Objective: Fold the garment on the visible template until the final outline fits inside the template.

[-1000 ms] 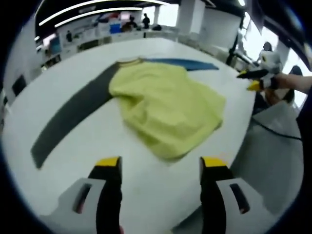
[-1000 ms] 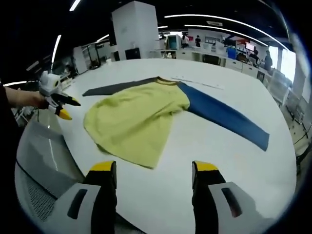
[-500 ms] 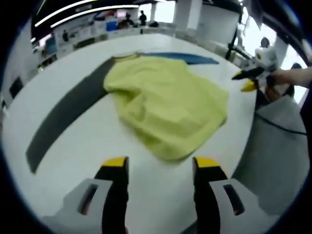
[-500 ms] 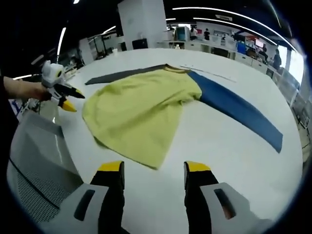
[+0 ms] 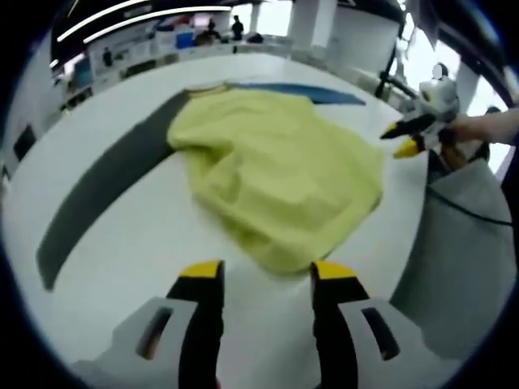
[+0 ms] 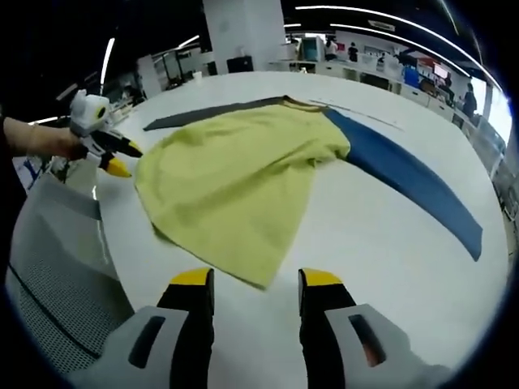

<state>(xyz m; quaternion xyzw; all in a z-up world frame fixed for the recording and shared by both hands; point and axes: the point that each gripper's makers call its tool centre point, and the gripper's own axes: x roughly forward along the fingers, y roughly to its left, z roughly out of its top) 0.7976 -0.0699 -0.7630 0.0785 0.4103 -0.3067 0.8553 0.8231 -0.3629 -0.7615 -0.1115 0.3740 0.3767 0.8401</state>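
In the left gripper view, the left gripper [image 5: 261,274] hangs low over a white surface [image 5: 122,259], its yellow-tipped jaws spread with nothing between them. The hem of a yellow-green shirt [image 5: 276,174] lies just ahead of the tips, rumpled and spread flat on the surface. A dark grey sleeve [image 5: 101,190] runs out from the shirt toward the near left, and a blue sleeve [image 5: 304,93] stretches away at the far side. The right gripper [image 5: 405,138], white with yellow tips, enters from the right in a person's hand [image 5: 486,130], near the shirt's side edge; whether its jaws are parted cannot be told here. A grey mesh chair back [image 5: 454,251] stands beside the surface. Behind, an office floor with desks, ceiling light strips and distant figures.

In the right gripper view, the right gripper [image 6: 255,279] hovers with jaws apart and empty, the shirt's [image 6: 231,182] pointed hem corner lying just beyond the tips. Here the blue sleeve [image 6: 413,178] shows at full length, angling off to the right, while the grey sleeve [image 6: 207,112] is a thin band at the far edge. The left gripper [image 6: 109,150] comes in from the left, held in a hand [image 6: 36,138], close to the shirt's side. A white pillar [image 6: 239,36] rises beyond the surface [image 6: 381,267].
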